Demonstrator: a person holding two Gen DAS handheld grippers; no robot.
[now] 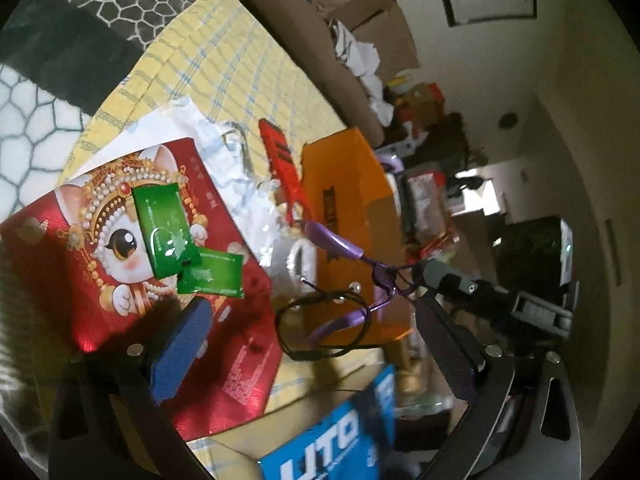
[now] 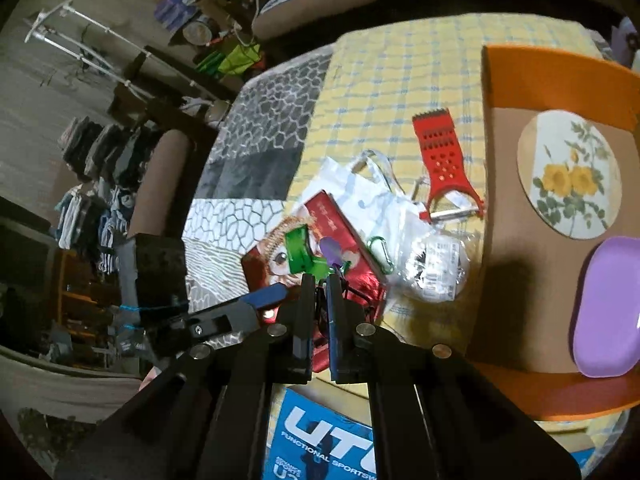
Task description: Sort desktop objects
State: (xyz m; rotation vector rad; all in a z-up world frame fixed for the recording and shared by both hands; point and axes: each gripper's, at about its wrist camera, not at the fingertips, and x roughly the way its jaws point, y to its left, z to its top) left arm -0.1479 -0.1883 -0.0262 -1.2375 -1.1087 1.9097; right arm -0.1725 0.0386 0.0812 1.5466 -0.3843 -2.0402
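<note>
My right gripper (image 2: 320, 280) is shut on a pair of purple glasses (image 2: 330, 250) with a black cord. In the left wrist view the purple glasses (image 1: 340, 242) hang in the air from the right gripper (image 1: 436, 272), above the table and in front of the orange box (image 1: 344, 168). The cord loops below them. My left gripper (image 1: 316, 320) stands open with nothing pressed between its pads; the glasses dangle out in front of it. Its blue pad (image 2: 264, 296) shows beside the right fingers. The orange box (image 2: 504, 64) holds a flowered round coaster (image 2: 568, 176) and a purple case (image 2: 608, 304).
On the yellow checked cloth lie a red cat-print packet (image 1: 100, 264) with green sachets (image 1: 164, 232) on it, a white plastic bag (image 2: 360, 196), a green carabiner (image 2: 380, 252) and a red peeler (image 2: 440, 156). A blue box (image 2: 320, 432) sits at the near edge.
</note>
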